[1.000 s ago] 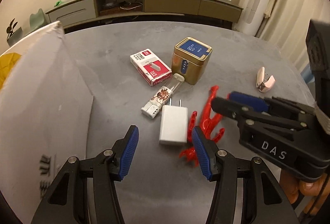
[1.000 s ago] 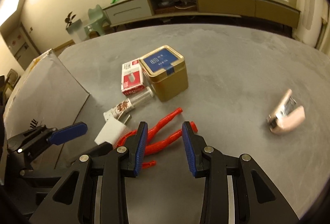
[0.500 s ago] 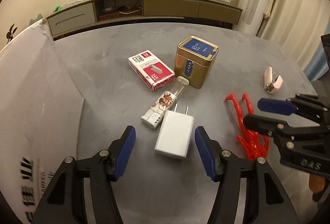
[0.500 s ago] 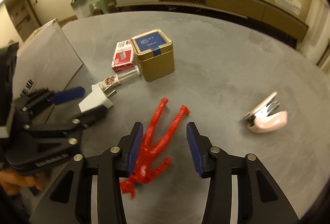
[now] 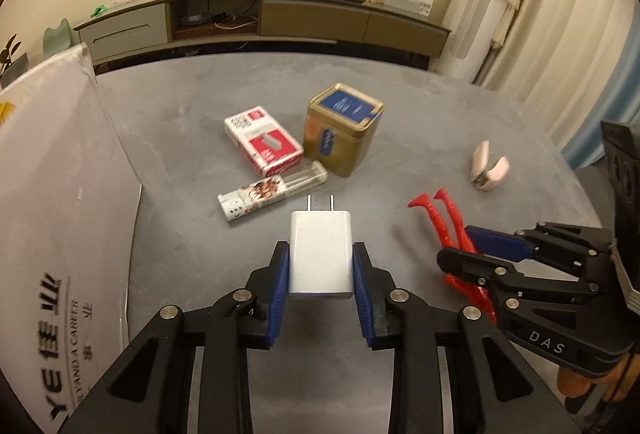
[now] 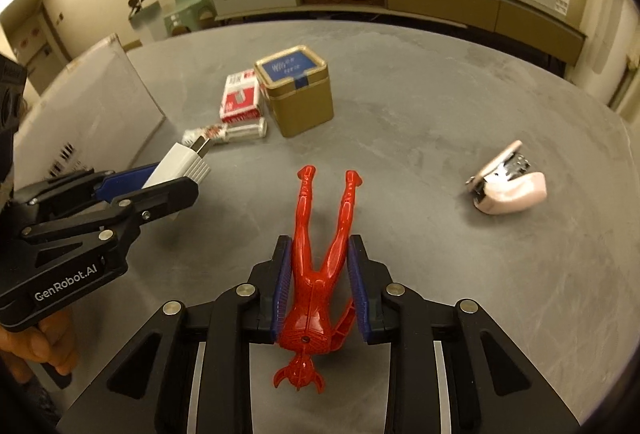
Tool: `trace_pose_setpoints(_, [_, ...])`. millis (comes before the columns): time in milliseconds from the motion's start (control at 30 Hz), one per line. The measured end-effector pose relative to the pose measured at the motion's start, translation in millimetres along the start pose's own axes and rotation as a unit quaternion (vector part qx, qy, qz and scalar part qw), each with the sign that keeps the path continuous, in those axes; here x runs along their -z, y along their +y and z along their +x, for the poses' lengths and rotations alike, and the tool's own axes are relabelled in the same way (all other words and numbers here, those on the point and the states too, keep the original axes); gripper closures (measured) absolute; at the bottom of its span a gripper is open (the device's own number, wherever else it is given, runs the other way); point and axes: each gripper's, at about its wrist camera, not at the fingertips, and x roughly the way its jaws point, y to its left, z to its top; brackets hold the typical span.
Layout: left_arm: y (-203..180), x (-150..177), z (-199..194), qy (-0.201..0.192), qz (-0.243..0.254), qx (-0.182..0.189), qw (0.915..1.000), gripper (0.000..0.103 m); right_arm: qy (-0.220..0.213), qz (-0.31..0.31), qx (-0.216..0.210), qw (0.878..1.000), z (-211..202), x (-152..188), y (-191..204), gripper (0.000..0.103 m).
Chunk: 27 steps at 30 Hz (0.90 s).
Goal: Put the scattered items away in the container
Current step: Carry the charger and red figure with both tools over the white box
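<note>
"DAS" on right gripper [image 5: 464, 254]; "GenRobot.AI" on left gripper [image 6: 168, 182]; "AND A CAREER" on white box [image 5: 60, 194].

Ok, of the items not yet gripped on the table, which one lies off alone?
The pink stapler. It lies by itself to the right, while the gold tin, red-and-white box and clear tube cluster together near the white box.

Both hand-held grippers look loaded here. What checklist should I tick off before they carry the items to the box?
1. Left hand-held gripper shut on white charger: ok.
2. Right hand-held gripper shut on red figure: ok.
3. Charger lifted off the table: ok, seen from the right wrist view.
4. Figure clear of the table: cannot tell.
5. White box open and reachable: cannot tell, only its wall shows.
</note>
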Motion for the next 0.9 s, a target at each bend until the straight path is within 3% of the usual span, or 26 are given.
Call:
trace_pose_setpoints(433, [0.0,4.2,-61.8,-0.035,0.01,0.003,0.9993,0.072,-0.048,-0.016,-0.025,0.998,-70.3,0.0,33.8,0.074])
trace_pose_setpoints(900, [-4.5,15.1,-136.5,-0.085,0.021,0.004,0.9962,0.072,-0.072,-0.045,-0.027,0.996,-100.1,1.9,68.3,0.074])
